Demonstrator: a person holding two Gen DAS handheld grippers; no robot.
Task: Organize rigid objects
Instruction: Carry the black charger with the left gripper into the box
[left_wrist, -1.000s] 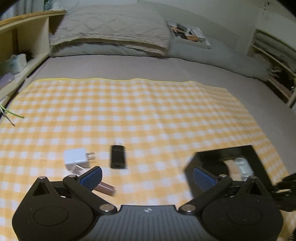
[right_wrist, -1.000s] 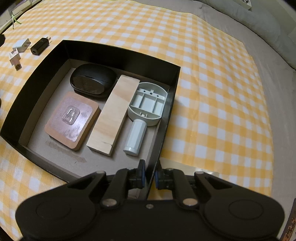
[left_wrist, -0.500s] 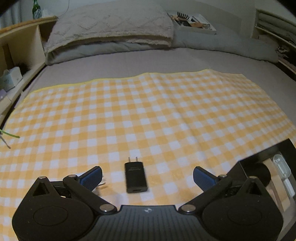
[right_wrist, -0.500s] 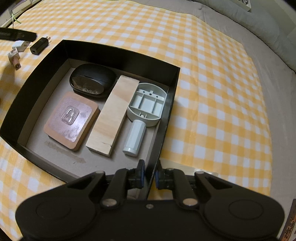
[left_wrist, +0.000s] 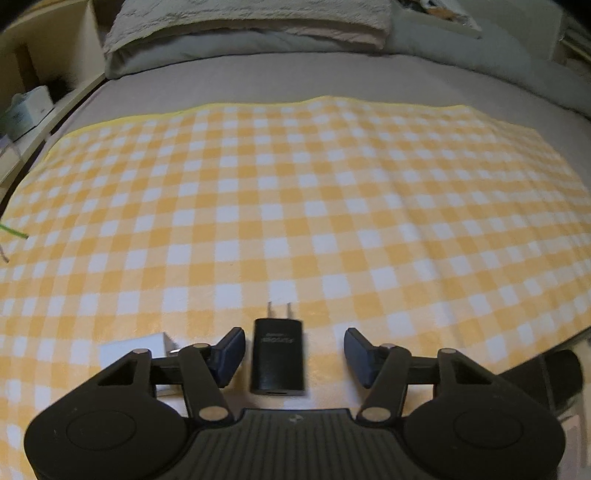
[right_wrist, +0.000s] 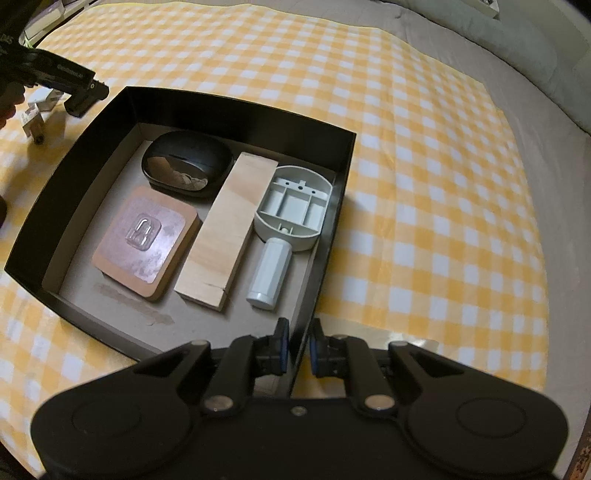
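Left gripper closing around black charger, pads not yet touching; we were wide apart a second ago. Right gripper clamping box wall, steadying for drop-in.

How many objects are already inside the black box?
5: a black mouse at the far left, a wooden coaster nearer, a wood block in the middle, and a grey plastic base with a white cylinder on the right. None seem hidden.
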